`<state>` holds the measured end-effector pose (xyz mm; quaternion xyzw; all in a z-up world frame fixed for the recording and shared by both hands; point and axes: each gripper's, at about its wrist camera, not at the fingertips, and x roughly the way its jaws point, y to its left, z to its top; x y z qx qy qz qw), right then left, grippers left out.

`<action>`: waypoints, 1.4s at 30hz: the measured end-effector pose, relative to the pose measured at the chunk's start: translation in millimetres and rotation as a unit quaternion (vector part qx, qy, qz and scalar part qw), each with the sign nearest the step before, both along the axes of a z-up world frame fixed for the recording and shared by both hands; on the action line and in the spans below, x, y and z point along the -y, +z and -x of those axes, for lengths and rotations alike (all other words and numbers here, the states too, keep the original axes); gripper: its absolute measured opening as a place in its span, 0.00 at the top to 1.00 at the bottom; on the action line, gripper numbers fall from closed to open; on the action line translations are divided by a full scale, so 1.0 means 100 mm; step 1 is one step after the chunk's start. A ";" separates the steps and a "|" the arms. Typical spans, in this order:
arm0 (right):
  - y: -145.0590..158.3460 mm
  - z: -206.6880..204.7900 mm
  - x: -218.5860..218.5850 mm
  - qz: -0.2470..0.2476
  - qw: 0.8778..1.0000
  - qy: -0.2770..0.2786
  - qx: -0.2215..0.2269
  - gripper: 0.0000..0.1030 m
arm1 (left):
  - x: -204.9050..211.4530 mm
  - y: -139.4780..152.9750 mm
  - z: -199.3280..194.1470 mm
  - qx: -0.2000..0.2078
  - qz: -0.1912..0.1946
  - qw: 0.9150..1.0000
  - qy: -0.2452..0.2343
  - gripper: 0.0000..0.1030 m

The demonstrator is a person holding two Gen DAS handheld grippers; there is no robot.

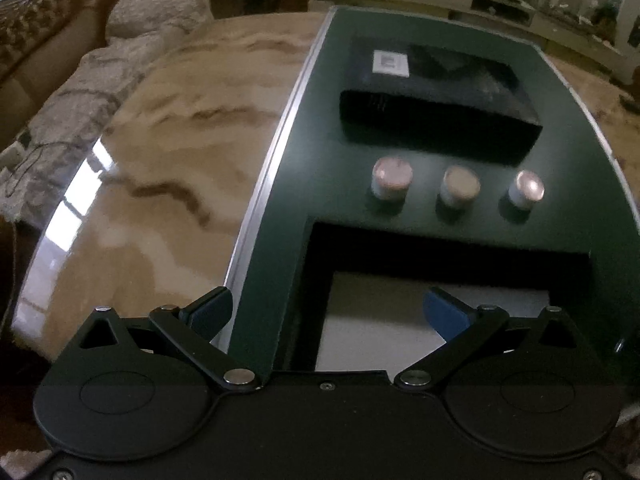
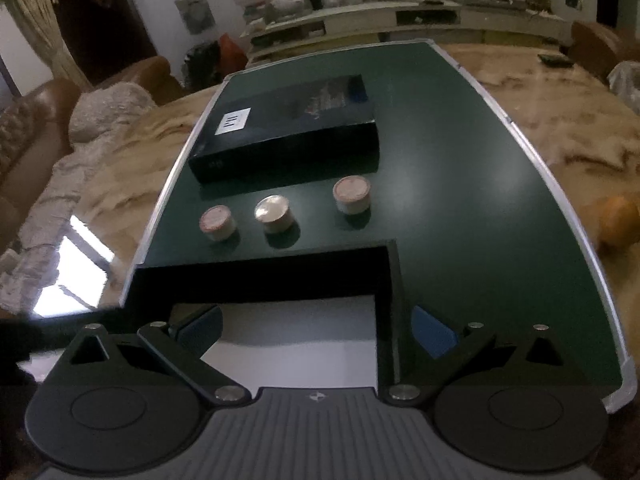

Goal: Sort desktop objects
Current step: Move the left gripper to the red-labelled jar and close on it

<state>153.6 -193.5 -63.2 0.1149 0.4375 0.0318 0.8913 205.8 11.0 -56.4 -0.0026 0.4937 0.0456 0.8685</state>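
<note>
A dark green board [image 1: 280,200] [image 2: 460,200] lies on a marble table. On it, a closed black box lid [image 1: 436,92] [image 2: 288,136] with a white label lies at the far side. Three small round tins stand in a row: [image 1: 392,178], [image 1: 460,186], [image 1: 526,190] in the left wrist view; [image 2: 216,222], [image 2: 274,212], [image 2: 352,194] in the right. An open black box with a white floor [image 1: 384,320] [image 2: 300,336] sits nearest. My left gripper [image 1: 328,314] is open and empty over the box's left edge. My right gripper [image 2: 316,330] is open and empty over the box.
The marble table [image 1: 168,168] [image 2: 560,120] extends on both sides of the board. An orange round object [image 2: 618,220] sits right of the board. A brown sofa with a furry throw [image 1: 120,40] stands to the left. A shelf [image 2: 400,20] lines the far wall.
</note>
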 end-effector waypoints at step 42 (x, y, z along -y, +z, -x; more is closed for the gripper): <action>-0.41 -0.36 0.25 -0.014 0.999 -0.020 -0.030 0.00 | 0.25 -0.90 -1.53 -0.043 0.002 0.998 -0.046 0.33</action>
